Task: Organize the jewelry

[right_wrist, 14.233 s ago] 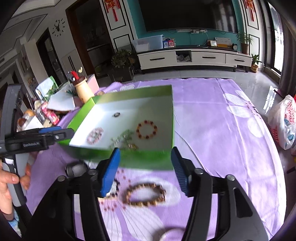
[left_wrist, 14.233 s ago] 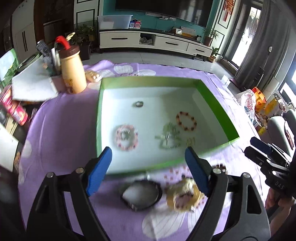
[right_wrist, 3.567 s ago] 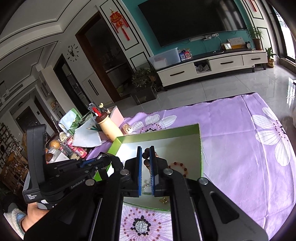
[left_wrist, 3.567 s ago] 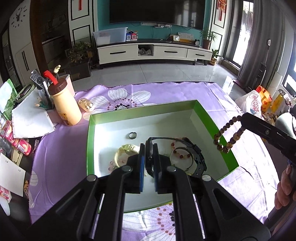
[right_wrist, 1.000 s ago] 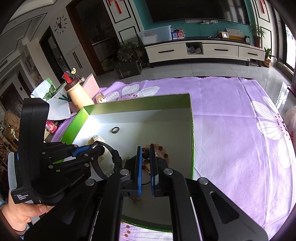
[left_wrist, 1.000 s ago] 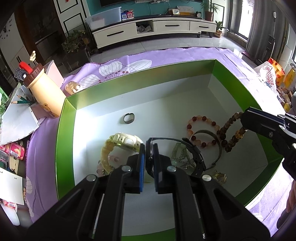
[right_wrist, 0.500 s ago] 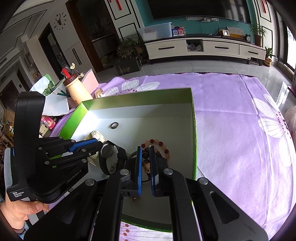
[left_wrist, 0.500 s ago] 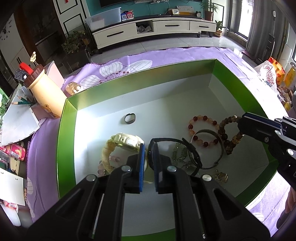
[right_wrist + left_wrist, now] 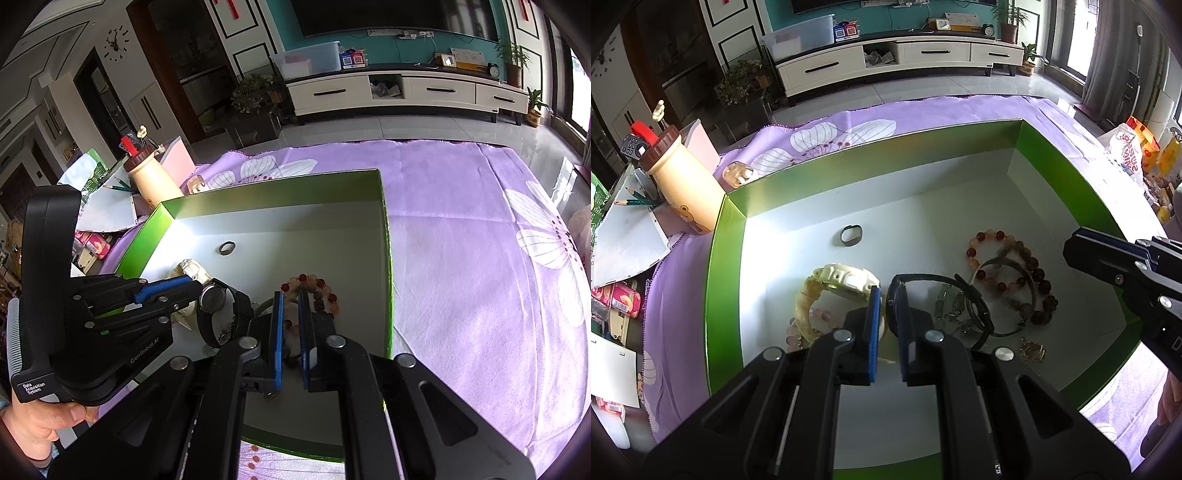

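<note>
L tool (image 9: 886,295) barely ajar w/ black watch (image 9: 945,299) touching its tip; R tool (image 9: 290,299) slightly ajar over bead bracelet (image 9: 325,286).

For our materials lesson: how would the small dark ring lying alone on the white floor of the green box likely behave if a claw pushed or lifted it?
The ring lies flat, so a push would probably slide it across the smooth floor of the green box rather than roll it. It looks rigid and light. Being thin, it may slip from a claw.
</note>
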Demonstrator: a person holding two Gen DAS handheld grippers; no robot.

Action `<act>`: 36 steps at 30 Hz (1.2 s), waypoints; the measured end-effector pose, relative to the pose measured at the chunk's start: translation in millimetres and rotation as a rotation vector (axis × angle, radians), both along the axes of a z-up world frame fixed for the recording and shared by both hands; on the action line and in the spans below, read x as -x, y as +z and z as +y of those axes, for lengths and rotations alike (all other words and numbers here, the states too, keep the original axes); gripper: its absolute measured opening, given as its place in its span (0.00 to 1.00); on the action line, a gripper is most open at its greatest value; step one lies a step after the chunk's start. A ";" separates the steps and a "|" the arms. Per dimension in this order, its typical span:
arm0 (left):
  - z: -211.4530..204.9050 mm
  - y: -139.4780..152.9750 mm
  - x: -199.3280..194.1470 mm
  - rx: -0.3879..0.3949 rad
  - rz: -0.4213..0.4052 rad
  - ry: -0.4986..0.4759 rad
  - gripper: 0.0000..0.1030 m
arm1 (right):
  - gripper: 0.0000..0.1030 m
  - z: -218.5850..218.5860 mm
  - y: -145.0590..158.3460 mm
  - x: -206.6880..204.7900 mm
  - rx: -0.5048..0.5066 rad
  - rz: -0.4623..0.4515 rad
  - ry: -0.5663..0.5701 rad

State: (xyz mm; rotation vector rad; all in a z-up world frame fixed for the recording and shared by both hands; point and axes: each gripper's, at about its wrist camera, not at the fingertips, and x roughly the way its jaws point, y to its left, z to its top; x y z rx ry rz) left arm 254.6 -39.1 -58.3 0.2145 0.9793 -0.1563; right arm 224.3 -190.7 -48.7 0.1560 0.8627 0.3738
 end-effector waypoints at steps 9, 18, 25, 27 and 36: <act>1.4 5.1 2.5 0.006 -0.015 0.006 0.21 | 0.09 0.1 2.1 1.9 0.003 -0.006 0.001; 6.8 14.3 7.3 0.021 -0.037 0.022 0.41 | 0.17 -2.6 7.7 6.7 0.015 -0.018 -0.006; 14.2 28.4 15.5 0.041 -0.070 0.041 0.67 | 0.49 -3.0 16.1 12.4 0.047 -0.029 -0.024; 17.1 35.5 20.0 0.050 -0.082 0.043 0.71 | 0.62 -2.3 19.7 16.5 0.078 -0.033 -0.036; 31.6 77.0 43.2 0.085 -0.137 0.087 0.98 | 0.99 -3.0 39.3 30.1 0.151 0.000 -0.073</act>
